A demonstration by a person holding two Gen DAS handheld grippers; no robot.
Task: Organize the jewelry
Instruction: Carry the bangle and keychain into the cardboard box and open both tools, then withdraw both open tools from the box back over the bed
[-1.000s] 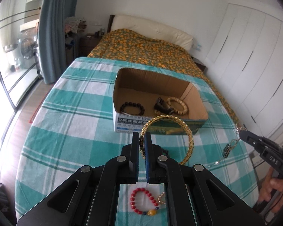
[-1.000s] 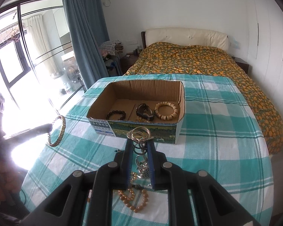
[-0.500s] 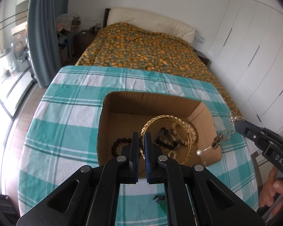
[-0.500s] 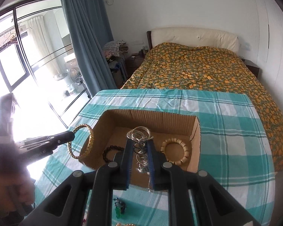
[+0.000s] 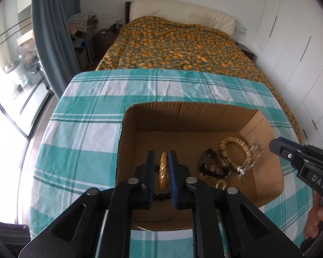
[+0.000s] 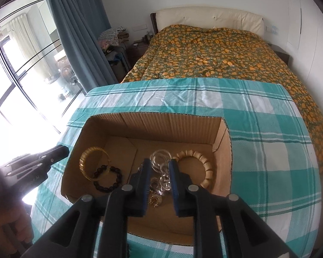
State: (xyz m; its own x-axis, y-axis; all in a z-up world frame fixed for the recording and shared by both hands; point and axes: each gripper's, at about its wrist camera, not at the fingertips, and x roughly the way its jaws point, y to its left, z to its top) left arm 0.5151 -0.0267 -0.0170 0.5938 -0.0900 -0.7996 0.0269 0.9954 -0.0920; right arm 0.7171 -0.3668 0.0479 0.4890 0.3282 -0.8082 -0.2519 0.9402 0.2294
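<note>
A cardboard box stands on the checked tablecloth; it also shows in the right wrist view. My left gripper is open over the box's left part, and the gold bangle lies in the gap between its jaws; from the right wrist view the bangle rests inside the box, leaning on a dark bead bracelet. My right gripper is open over the box's middle, with the silver ring chain loose between its jaws. A wooden bead bracelet and a black watch lie inside.
The table is covered with a teal and white cloth. A bed with an orange patterned cover stands beyond its far edge. Blue curtains and glass doors are at the left. White wardrobe doors are at the right.
Both grippers moved forward and down over the box and opened. The gold bangle and the silver ring chain were let go into the box.
</note>
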